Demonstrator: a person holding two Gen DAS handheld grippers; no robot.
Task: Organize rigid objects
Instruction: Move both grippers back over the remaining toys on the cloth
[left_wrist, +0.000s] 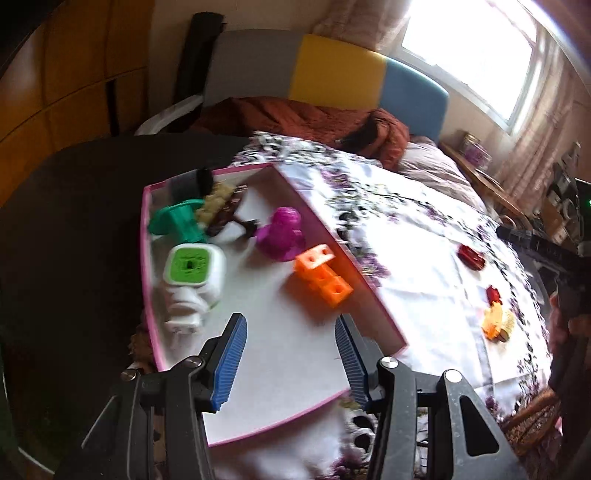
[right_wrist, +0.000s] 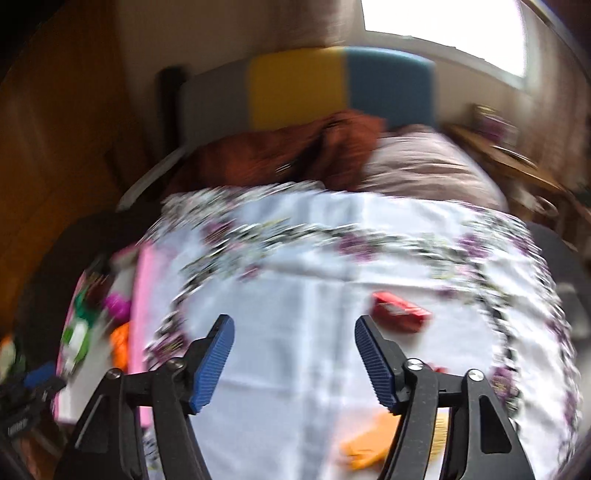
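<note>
Landmark: padded headboard in grey, yellow and blue panels (left_wrist: 332, 77), standing at the far end of the bed.
Wall: plain cream wall (left_wrist: 258, 18) behind the headboard.
Window: bright white-framed window (left_wrist: 476, 51) right of the headboard, overexposed with daylight.
Curtain: pale patterned curtain (left_wrist: 354, 22) hanging between headboard and window.
Wardrobe: orange-brown wooden wardrobe doors (left_wrist: 74, 74) left of the headboard.
Bedding: crumpled rust-red quilt (left_wrist: 306, 118) just below the headboard; mauve pillow (left_wrist: 432, 166) to its right.
Cloth: white cloth with purple flower border (left_wrist: 424, 236) spread nearer than the quilt.
Side table: brown wooden bedside table (left_wrist: 476, 173) right of the pillow.
</note>
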